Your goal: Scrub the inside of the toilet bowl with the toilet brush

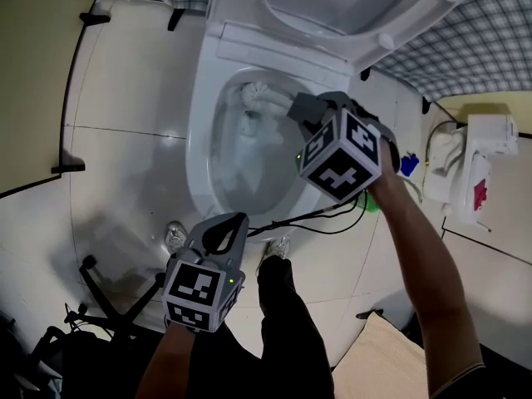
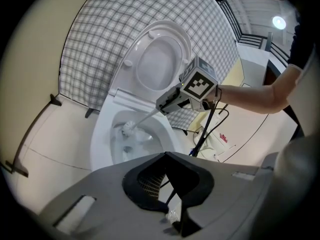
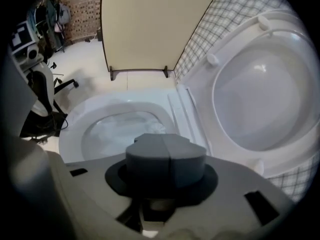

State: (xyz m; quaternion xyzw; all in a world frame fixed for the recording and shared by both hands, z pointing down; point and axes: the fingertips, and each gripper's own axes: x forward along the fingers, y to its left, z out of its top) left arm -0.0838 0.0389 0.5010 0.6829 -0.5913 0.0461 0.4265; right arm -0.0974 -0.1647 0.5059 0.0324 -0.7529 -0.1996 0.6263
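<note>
- Left claw (image 1: pixel 237 221), lower centre of the head view: the jaw tips are together and hold nothing. Its own view shows only floor through the dark gap behind the tips. It hangs above the floor in front of the toilet, apart from the bowl.
- Shoes (image 1: pixel 175 237): one lies just left of the left claw and the other just right of it, both on the pale tiled floor (image 1: pixel 125 98).
- Black chair base (image 1: pixel 116 293), lower left of the head view: its spokes stand on the floor, well apart from the toilet.
- Black cable (image 1: pixel 320 217): it crosses the floor from beside the right-hand shoe toward the arm that carries the right claw.
- Toilet bowl (image 1: pixel 198 140), centre of the head view: white, with the seat up and the inside open to view.
- Right claw (image 1: pixel 296 106), right of centre and above the bowl's right rim, tilted steeply down: its jaws are clamped on the handle of the toilet brush (image 2: pixel 129 129). In its own view the two grey pads stand closed side by side and hide the handle.
- Toilet brush: in the left gripper view a thin pale handle slants down from the right claw into the bowl. The white bristle head sits inside the bowl against the inner wall, at the bowl's upper part in the head view.
- Seat and lid (image 1: pixel 357 7), top of the head view: raised and leaning back toward the checked wall (image 1: pixel 465 48).
</note>
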